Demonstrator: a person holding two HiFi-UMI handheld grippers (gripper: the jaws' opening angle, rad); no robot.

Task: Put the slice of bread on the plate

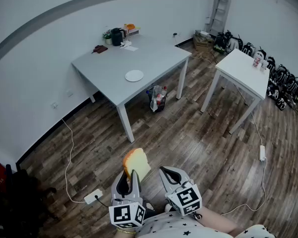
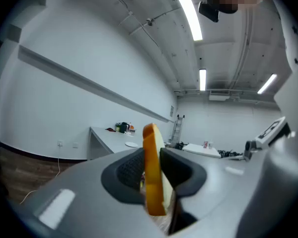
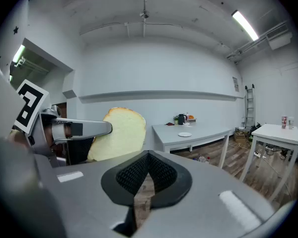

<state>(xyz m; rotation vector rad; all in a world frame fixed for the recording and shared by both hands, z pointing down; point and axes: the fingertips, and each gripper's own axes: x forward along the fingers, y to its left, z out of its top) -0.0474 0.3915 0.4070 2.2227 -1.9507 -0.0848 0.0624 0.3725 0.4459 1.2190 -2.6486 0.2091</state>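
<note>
Bread slice [image 1: 136, 163] with orange crust stands edge-up, pinched in the left gripper's [image 1: 128, 178] fingers, the round white plate [image 1: 134, 75] well ahead on the grey worktop [image 1: 109, 63]; the right gripper's [image 1: 168, 175] fingers meet, empty.

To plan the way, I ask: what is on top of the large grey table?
A bare white plate toward the near edge; small things at the far corner, a dark jug among them, cover whatever stands behind.
</note>
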